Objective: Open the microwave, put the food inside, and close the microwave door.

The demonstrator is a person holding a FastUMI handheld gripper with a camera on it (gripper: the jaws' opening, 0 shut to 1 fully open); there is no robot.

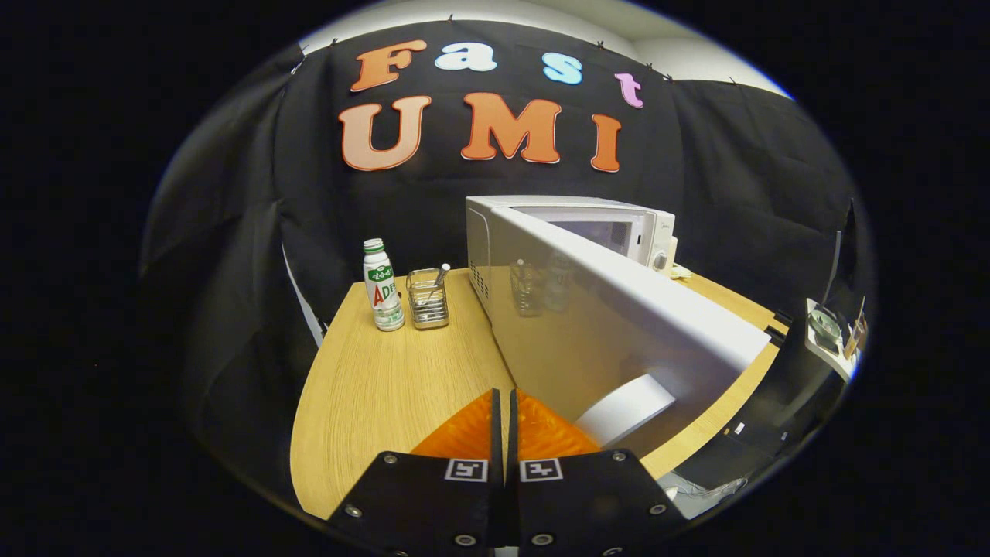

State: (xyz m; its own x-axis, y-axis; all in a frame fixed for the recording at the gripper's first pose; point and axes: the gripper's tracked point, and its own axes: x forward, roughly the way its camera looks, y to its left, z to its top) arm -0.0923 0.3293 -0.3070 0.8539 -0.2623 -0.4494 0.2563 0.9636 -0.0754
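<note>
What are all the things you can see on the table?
Microwave: one, white, at the back of the table, right of the fingers' line.
Microwave door: one, white with a shiny side, swung open toward the gripper, its handle just ahead of the fingers.
Bottle: one, white with a green cap, left of the microwave.
Holder: one, clear, right beside the bottle, something thin standing in it.
Table: one, light wood, under everything.
Gripper: one, fingers closed together with nothing between them, near the open door.
</note>
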